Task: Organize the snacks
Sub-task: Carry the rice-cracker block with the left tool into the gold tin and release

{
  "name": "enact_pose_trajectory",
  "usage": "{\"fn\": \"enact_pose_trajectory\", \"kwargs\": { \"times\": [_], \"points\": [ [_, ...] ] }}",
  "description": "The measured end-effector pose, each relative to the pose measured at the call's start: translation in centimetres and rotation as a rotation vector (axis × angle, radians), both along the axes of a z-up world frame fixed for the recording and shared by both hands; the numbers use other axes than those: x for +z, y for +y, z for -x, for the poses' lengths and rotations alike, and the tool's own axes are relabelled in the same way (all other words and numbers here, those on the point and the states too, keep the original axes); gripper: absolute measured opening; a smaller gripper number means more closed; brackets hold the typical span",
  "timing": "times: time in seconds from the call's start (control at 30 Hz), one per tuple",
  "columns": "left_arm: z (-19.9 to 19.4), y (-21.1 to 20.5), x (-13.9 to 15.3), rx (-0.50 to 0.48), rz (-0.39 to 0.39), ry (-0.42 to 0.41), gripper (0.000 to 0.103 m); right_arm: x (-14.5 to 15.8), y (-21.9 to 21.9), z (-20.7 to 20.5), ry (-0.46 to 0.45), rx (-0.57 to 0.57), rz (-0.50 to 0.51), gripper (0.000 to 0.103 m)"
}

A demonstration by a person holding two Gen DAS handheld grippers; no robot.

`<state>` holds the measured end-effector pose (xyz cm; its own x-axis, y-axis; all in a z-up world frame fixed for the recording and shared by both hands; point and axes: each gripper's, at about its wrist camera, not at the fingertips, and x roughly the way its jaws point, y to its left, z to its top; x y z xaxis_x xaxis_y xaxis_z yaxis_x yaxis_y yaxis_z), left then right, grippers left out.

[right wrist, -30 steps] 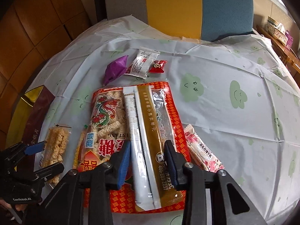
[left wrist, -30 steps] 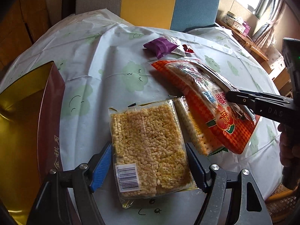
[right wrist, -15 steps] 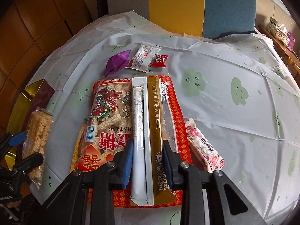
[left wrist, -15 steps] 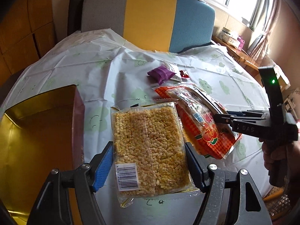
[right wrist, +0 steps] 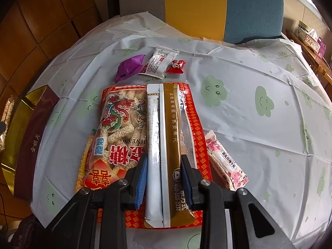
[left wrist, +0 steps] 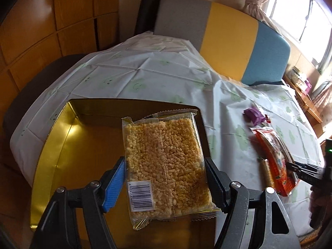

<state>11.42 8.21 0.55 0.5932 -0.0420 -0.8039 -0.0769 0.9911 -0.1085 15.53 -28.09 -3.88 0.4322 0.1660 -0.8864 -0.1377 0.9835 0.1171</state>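
We hold the puffed-rice pack (left wrist: 166, 161) in our left claw (left wrist: 166, 182), the pads pressed against its two long sides near the barcode end, so the flat packet rides level and the brittle slab inside is not bent. It hangs over the gold-lined box (left wrist: 68, 137), which sits at the tabletop's left edge and partly overhangs it; from there the pack looks ready to be lowered in. No other snack shows in the part of the box we can see.

Our right claw (right wrist: 164, 176) is nearly closed on the gold-and-white sachet (right wrist: 164, 145), gripped by its long sides at the near end. The sachet lies on top of the red snack bag (right wrist: 116, 124) near the tabletop's near edge. A pink-flowered bar (right wrist: 226, 164) lies just beside the bag. The purple wrapper (right wrist: 128, 66), white packet (right wrist: 159, 60) and red candy (right wrist: 176, 65) sit together nearer the far edge.
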Motion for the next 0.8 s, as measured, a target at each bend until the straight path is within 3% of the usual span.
{"fn": "enact_pose_trajectory", "kwargs": {
  "times": [0.37, 0.8],
  "points": [
    [-5.1, -0.8, -3.2, -0.010, -0.075, 0.035, 0.075, 0.0, 0.1, 0.3, -0.014, 0.003, 0.008, 0.030],
    [-0.9, -2.2, -2.6, 0.044, -0.058, 0.022, 0.077, 0.0, 0.3, 0.3, -0.017, 0.003, 0.023, 0.030]
  ]
}}
